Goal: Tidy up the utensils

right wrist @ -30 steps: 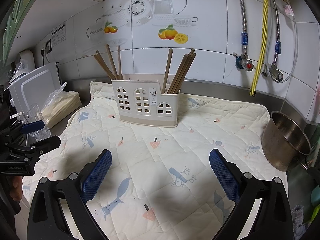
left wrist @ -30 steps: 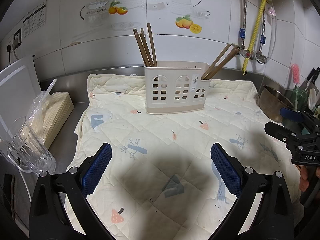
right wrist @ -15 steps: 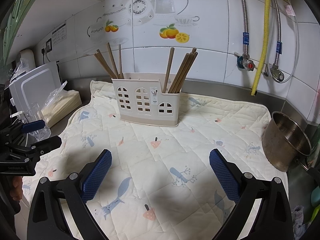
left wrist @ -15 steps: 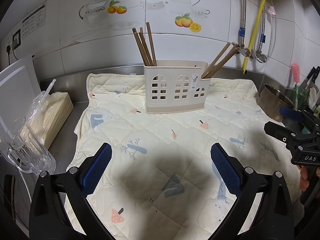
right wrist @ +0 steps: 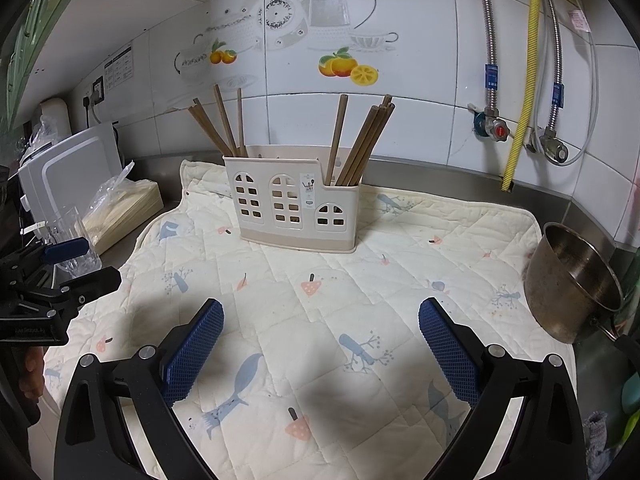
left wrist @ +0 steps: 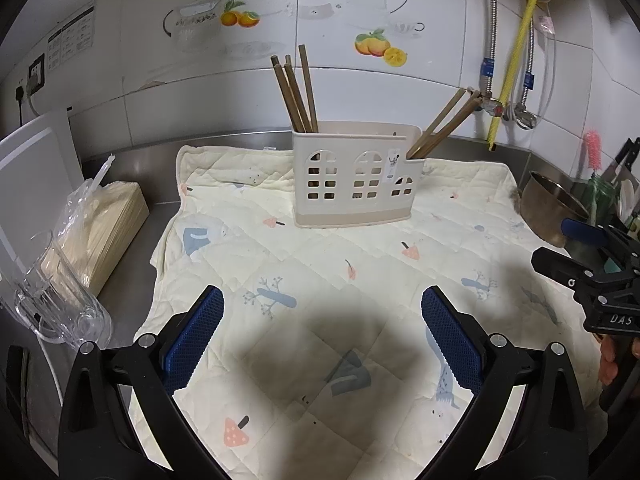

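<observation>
In the left wrist view the left tongs (left wrist: 322, 336) hang released, their blue pads (left wrist: 195, 334) spread wide above the quilted mat (left wrist: 360, 264) with nothing between them. Far across the mat, near the tiled wall, stands the cream utensil holder (left wrist: 356, 176); one bunch of brown chopsticks (left wrist: 296, 92) rises from its left compartment and a second bunch (left wrist: 442, 122) leans right out of the low right compartment. To the left, on the steel counter (left wrist: 132, 280), lie a clear glass mug (left wrist: 60, 308) and a bagged stack of paper (left wrist: 100, 228). A metal bowl (left wrist: 554, 212) sits at the right edge of the mat, and the right tongs (left wrist: 576, 248) show in front of it, released too. In the right wrist view the right tongs (right wrist: 320, 348) are likewise spread wide and empty over the mat (right wrist: 360, 300). The holder (right wrist: 294, 204) stands far and slightly left, chopsticks (right wrist: 222, 128) in its left compartment and more (right wrist: 360, 140) in its right. The metal bowl (right wrist: 572, 280) rests at right, just off the mat, and the left tongs (right wrist: 76, 264) reach in from the left edge beside the glass mug (right wrist: 74, 240).
</observation>
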Motion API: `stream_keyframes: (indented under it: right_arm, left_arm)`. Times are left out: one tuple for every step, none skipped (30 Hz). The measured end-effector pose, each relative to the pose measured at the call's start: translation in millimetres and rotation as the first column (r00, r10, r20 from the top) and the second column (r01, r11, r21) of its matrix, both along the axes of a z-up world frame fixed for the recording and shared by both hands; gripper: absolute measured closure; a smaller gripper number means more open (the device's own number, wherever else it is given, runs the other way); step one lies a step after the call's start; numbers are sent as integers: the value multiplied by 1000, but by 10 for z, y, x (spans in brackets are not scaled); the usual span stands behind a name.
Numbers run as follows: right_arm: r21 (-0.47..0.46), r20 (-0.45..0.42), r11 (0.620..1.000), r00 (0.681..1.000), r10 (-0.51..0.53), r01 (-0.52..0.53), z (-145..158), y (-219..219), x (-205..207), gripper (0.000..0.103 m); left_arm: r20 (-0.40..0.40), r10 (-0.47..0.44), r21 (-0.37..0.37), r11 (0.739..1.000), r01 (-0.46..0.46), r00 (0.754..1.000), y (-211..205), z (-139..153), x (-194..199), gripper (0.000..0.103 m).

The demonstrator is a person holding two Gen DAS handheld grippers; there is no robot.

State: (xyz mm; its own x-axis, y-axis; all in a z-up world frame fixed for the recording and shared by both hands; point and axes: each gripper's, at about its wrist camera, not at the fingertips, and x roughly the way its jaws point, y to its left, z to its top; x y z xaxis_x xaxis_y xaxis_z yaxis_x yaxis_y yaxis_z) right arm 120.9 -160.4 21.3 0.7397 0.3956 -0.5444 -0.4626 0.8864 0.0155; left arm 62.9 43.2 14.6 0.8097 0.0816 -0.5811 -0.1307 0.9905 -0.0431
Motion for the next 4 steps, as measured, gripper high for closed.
stream_keyframes:
  right_arm:
    - [0,0,1000,1000,0,0,-2,1,-4,8]
    - [-1,0,1000,1000,0,0,-4,3,-7,8]
    - [-1,-1,1000,1000,0,0,-3,2,-4,8]
    - [-1,-1,1000,1000,1,-1,-3,6,-11,8]
  left_arm:
    - [-1,0,-1,1000,0,1000,3,-2,1,5]
    - [-2,0,-3,1000,0,1000,8,-5,-3,5]
    - [-2,0,-4,1000,0,1000,12,-3,-2,5]
    - [-3,1,-4,1000,-1,1000,16,-5,-2,5]
